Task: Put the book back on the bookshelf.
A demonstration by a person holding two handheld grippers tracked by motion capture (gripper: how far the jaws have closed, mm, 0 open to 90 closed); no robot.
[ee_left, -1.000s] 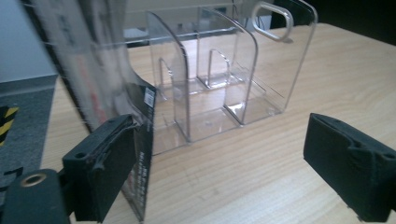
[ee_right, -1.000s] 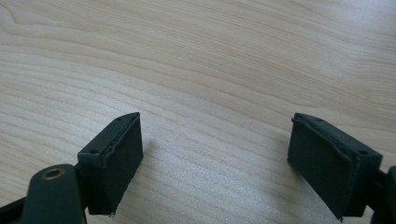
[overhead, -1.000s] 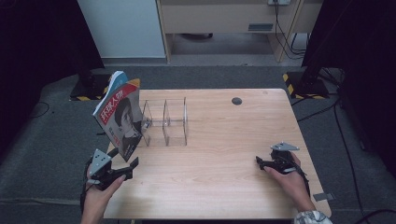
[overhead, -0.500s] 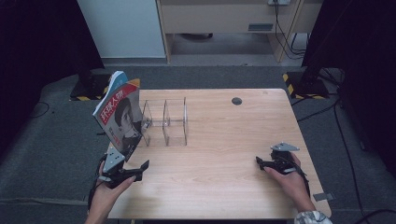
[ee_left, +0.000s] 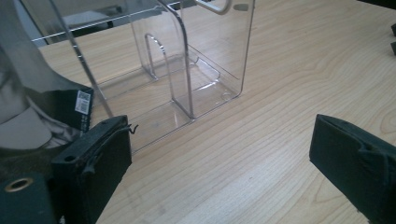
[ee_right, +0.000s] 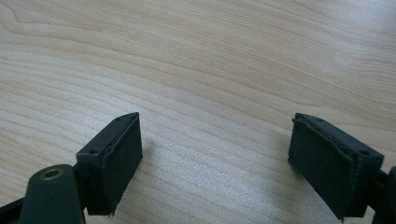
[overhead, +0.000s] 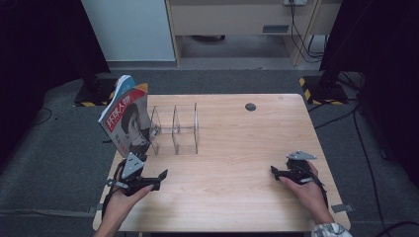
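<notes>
A magazine point(overhead: 126, 118) with a face on its cover leans tilted in the left slot of a clear acrylic rack point(overhead: 177, 129) at the table's left. My left gripper point(overhead: 159, 178) lies just in front of the rack and is open, with nothing between its jaws. In the left gripper view the left gripper point(ee_left: 219, 158) frames bare wood, with the rack point(ee_left: 187, 70) ahead and the magazine's lower corner point(ee_left: 42, 107) at the left. Near the table's right front, my right gripper point(overhead: 274, 173) points left. The right gripper point(ee_right: 215, 154) is open over bare wood.
The wooden table point(overhead: 237, 143) has a dark round grommet point(overhead: 250, 106) at its back. The rack's two right slots hold nothing. Beyond the table stand a white cabinet point(overhead: 128, 29) and dark stand bases with yellow-black tape point(overhead: 321, 86).
My left gripper has moved a little to the right and forward, from the table's left edge toward the front of the rack. The right gripper has stayed still.
</notes>
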